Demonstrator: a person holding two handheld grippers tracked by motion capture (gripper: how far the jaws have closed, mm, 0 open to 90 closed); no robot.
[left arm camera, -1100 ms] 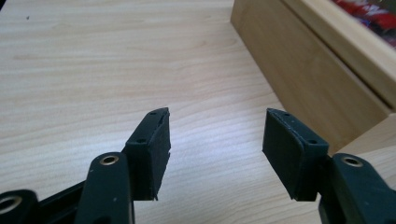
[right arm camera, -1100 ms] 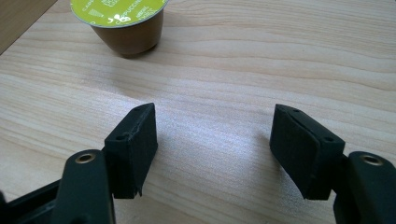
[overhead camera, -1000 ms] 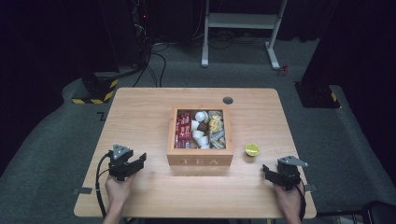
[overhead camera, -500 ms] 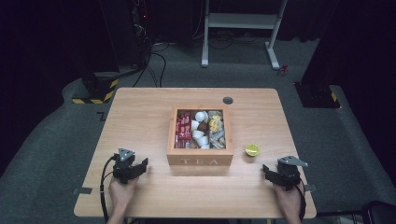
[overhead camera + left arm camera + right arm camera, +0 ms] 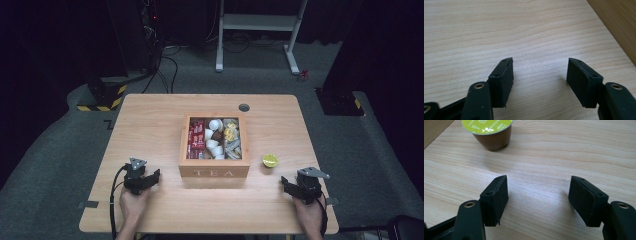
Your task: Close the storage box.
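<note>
A wooden box (image 5: 215, 172) marked TEA stands mid-table, holding red packets, white pods and yellow wrapped items. A coffee capsule with a green lid (image 5: 270, 160) sits on the table just right of the box; in the right gripper view the capsule (image 5: 491, 133) stands upright ahead and to the left of the jaws. My left gripper (image 5: 150, 179) rests low on the table left of the box, open and empty (image 5: 540, 72). The box's side (image 5: 619, 22) shows at the upper right of the left gripper view. My right gripper (image 5: 289, 186) lies near the front right, open and empty (image 5: 539, 192).
A small dark round grommet (image 5: 244, 107) sits in the tabletop (image 5: 150, 125) behind the box. Beyond the table are a white desk frame (image 5: 257, 30) and a yellow-and-black striped base (image 5: 102, 97) on grey carpet.
My left gripper has moved slightly toward the right and nearer the front edge, ending closer to the box's front left corner. The right gripper has stayed put.
</note>
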